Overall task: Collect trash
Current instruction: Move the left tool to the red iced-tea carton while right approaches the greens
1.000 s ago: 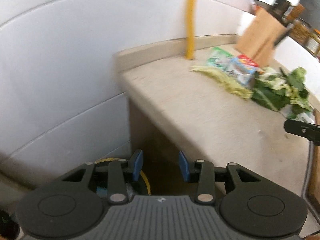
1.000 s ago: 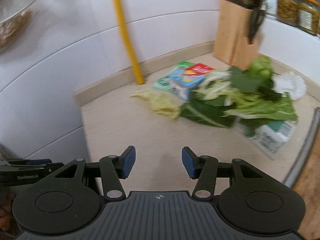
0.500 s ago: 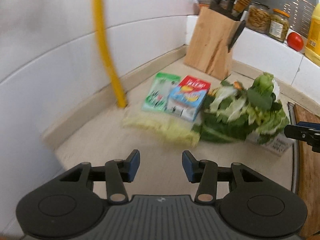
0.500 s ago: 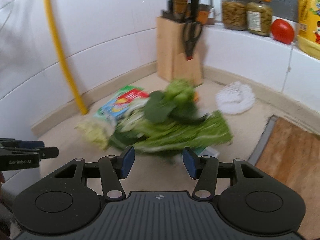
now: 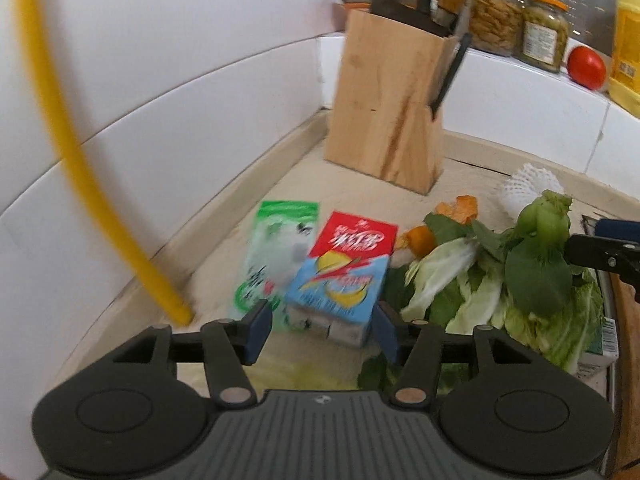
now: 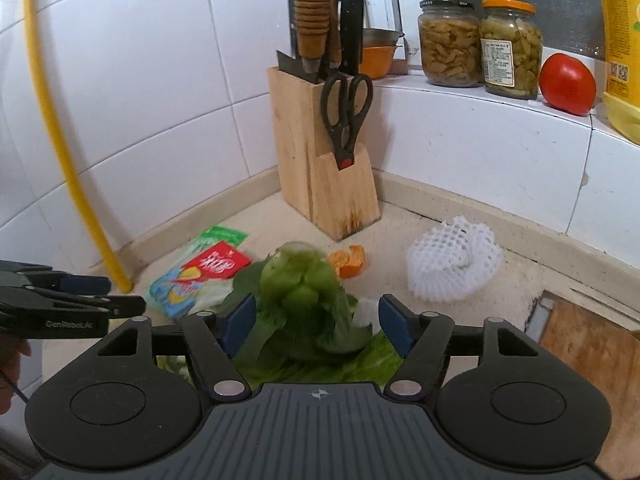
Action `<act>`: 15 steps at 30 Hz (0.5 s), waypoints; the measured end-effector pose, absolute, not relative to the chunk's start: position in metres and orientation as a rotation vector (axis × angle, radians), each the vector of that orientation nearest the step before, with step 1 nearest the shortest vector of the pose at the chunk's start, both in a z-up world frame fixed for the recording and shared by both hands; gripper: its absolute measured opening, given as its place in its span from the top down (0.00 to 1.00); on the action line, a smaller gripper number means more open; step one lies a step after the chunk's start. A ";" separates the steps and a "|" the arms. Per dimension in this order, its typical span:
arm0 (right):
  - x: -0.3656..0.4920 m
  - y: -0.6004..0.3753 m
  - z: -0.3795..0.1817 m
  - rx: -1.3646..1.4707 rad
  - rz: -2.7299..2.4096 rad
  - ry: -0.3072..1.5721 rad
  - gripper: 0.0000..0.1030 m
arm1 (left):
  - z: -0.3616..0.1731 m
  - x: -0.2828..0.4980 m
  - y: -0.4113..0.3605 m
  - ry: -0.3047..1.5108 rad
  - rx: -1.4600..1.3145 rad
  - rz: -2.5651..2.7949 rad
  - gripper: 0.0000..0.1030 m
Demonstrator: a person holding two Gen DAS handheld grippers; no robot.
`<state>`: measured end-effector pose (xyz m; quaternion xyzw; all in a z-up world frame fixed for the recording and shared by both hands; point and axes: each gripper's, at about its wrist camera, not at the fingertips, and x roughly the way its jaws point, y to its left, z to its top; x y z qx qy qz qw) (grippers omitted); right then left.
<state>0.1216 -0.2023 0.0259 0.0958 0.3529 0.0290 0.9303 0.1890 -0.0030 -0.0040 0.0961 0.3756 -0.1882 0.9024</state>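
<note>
Trash lies in a pile on the beige counter (image 5: 320, 184). A blue and red drink carton (image 5: 344, 276) rests on a green wrapper (image 5: 276, 240). To its right are leafy vegetable scraps (image 5: 500, 288), orange peel (image 5: 456, 208) and a white foam net (image 5: 528, 184). My left gripper (image 5: 322, 334) hovers just before the carton, jaws opening, pads off it. My right gripper (image 6: 316, 324) is over the leafy greens (image 6: 304, 292), jaws opening; the greens sit between the fingers but are not pinched. The carton (image 6: 200, 276), peel (image 6: 348, 260) and foam net (image 6: 454, 264) show there too.
A wooden knife block (image 6: 324, 168) stands in the corner behind the pile. Jars (image 6: 448, 44), a tomato (image 6: 566, 84) and a yellow bottle (image 6: 618, 40) line the ledge. A yellow pipe (image 5: 80, 180) runs down the tiled wall. A wooden board (image 6: 588, 344) lies at right.
Both views swung from the counter's left end toward the trash pile, which is now much nearer. Both grippers' jaws stand wider apart than before.
</note>
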 end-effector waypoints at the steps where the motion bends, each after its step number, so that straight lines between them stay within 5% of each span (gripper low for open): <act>1: 0.125 -0.203 0.024 0.199 0.057 0.725 0.26 | -0.005 0.194 -0.006 0.774 0.209 -0.402 0.49; 15: 0.165 -0.200 0.005 0.195 0.081 0.750 0.20 | -0.033 0.247 -0.038 0.812 0.336 -0.562 0.39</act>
